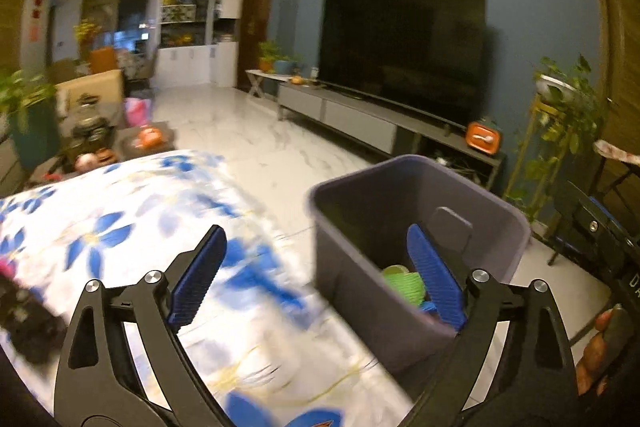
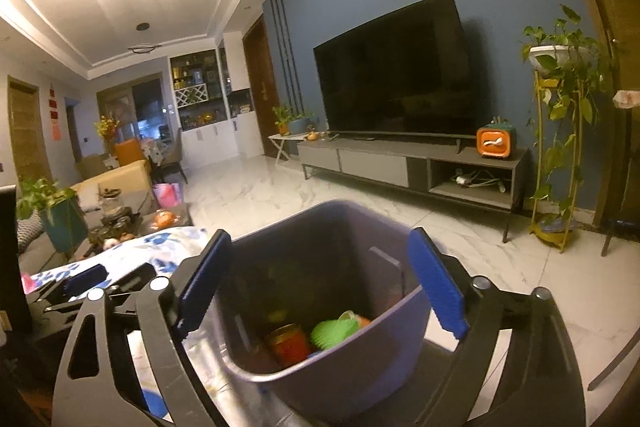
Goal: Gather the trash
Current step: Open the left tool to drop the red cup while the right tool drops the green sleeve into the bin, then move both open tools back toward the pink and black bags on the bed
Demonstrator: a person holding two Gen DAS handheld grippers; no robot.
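Note:
A dark purple-grey trash bin (image 1: 360,287) (image 2: 340,379) stands at the table's right end. Inside it lie a green crumpled item (image 2: 334,333) (image 1: 404,285), a red can (image 2: 289,345) and something orange. My left gripper (image 1: 316,279) is open and empty, held over the flowered tablecloth (image 1: 132,227) with its right finger over the bin. My right gripper (image 2: 320,287) is open and empty, straddling the bin's mouth from above. The left gripper also shows at the left of the right wrist view (image 2: 92,281).
A TV (image 2: 394,87) on a low grey console (image 2: 400,163) lines the blue wall. A plant stand (image 2: 560,147) is at the right. A cluttered coffee table (image 2: 120,223) and potted plant (image 2: 60,215) lie left. The floor is marble.

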